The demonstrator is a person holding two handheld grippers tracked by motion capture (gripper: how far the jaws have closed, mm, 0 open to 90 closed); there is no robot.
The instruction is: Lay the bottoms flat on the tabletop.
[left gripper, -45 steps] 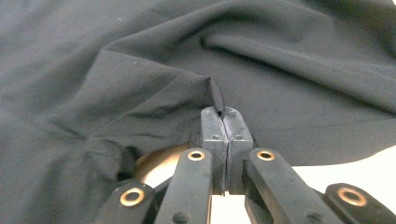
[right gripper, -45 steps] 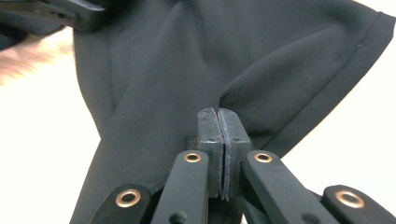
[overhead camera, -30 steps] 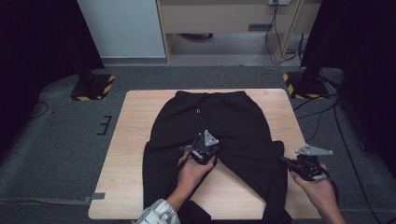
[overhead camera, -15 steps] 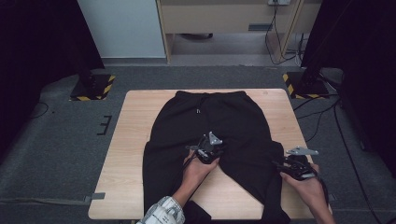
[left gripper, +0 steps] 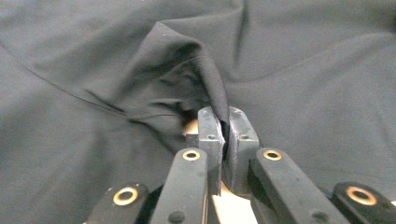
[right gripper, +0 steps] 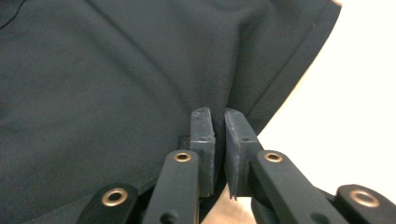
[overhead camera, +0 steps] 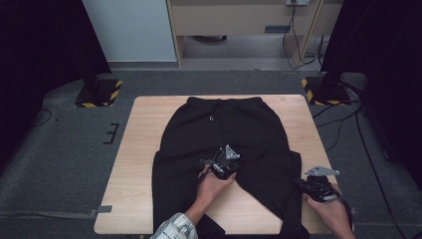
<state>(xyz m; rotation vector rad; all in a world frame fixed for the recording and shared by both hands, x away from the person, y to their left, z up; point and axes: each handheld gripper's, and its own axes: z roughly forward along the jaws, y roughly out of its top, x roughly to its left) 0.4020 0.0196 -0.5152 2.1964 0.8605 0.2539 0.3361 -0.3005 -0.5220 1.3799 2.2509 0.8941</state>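
we see a wooden table (overhead camera: 144, 149) across the middle of the high view, standing on grey carpet (overhead camera: 59, 164). a pair of black trousers (overhead camera: 224, 129) lies flat over the table's centre, waistband toward the top of the frame, legs running down to the bottom edge and parting around a wedge of bare wood at lower centre.

the person's left hand (overhead camera: 211, 184) comes up from the bottom centre with a patterned sleeve (overhead camera: 174, 229) behind it; the right hand (overhead camera: 331, 211) sits at the lower right corner of the table.

the left gripper (overhead camera: 221, 167) rests just below the frame's centre, at the trousers' crotch. in the left gripper view its jaws have just been closing and now stand almost together, pinching a raised ridge of the black cloth (left gripper: 205, 79) that rises from between the pads toward the upper middle of that picture.

the right gripper (overhead camera: 311, 185) is at the lower right, on the outer edge of the right-hand leg. in the right gripper view its jaws, too, have just been closing and are narrow, with the fabric's hemmed edge (right gripper: 280, 84) caught between them and bare tabletop to the right.
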